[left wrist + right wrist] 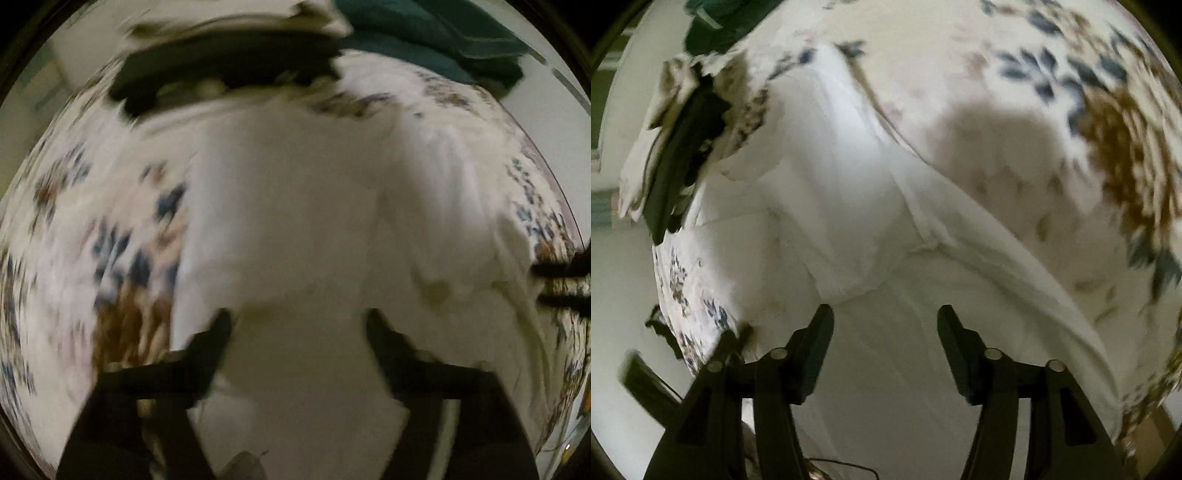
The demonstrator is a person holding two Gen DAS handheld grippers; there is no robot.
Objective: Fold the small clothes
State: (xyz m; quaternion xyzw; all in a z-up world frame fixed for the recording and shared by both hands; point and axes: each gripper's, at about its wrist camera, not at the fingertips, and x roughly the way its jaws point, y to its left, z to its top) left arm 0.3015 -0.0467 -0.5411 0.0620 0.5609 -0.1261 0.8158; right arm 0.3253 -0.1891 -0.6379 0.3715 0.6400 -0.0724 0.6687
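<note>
Left gripper (299, 321): jaws spread, nothing gripped, above the white garment (295, 206). Right gripper (885, 317): jaws apart, pads clear of the cloth. The white garment (827, 192) lies partly folded on the flowered sheet (1052, 110). Beyond it lies a stack of folded clothes (236, 62), with a dark green cloth (424, 33) beside the stack.

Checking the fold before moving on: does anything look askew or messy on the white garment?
The white garment lies rumpled on the floral sheet, its hem running diagonally rather than square. Both views are blurred; no stains or damage can be made out.
</note>
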